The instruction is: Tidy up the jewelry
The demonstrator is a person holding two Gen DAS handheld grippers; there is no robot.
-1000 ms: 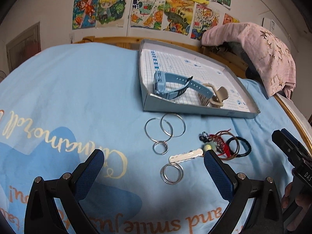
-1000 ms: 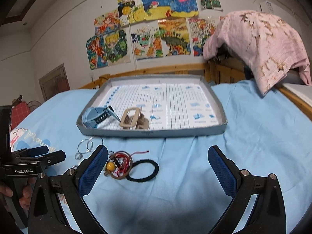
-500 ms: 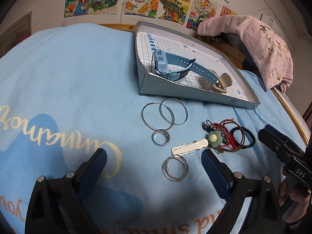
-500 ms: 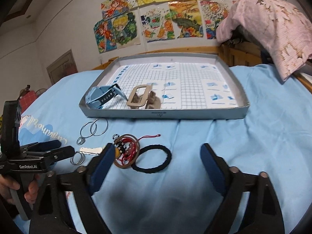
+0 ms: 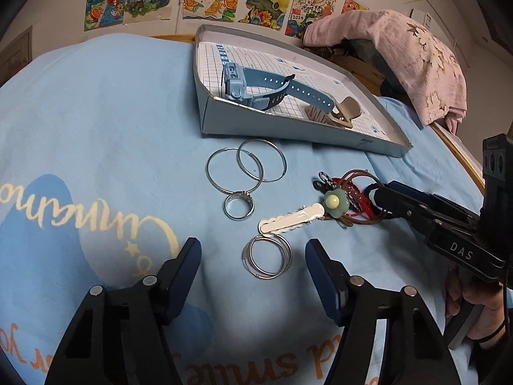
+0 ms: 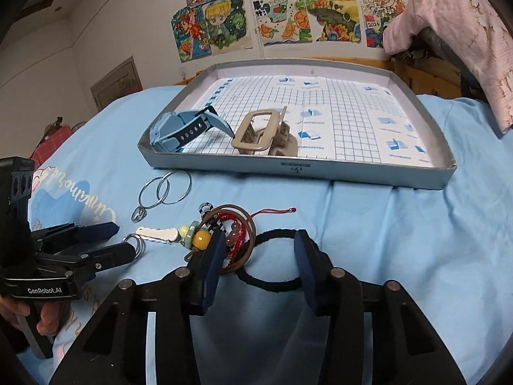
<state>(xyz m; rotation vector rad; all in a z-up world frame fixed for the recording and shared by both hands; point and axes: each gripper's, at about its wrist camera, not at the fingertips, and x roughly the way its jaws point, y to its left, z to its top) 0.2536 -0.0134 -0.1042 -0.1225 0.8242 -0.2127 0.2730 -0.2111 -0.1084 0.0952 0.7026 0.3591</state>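
Jewelry lies loose on the light-blue bedsheet [image 5: 96,122], in front of the grey tray [image 6: 368,176]. Nearest my left gripper [image 5: 253,264] sits a pair of small silver rings [image 5: 267,256], between its spread fingers; I hold that gripper released, gripping nothing. Just beyond the rings lies a white hair clip [image 5: 290,219], its far end touching a green flower charm [image 5: 335,203] on a bundle of brown and red bracelets [image 6: 237,234]. Farther out, two large silver hoops [image 5: 247,166] overlap, with a single ring [image 5: 239,207] touching the nearer hoop.

My right gripper [image 6: 258,256] is lowered over a black hair tie [image 6: 272,272], one finger on each side of the loop; its left finger also sits against the bracelet bundle. I see the jaws apart, not yet closed on the tie.

Inside the tray, on its gridded floor, a blue watch [image 6: 182,131] rests beside a beige claw clip [image 6: 266,134]. A pink cloth [image 5: 400,54] hangs behind the tray.
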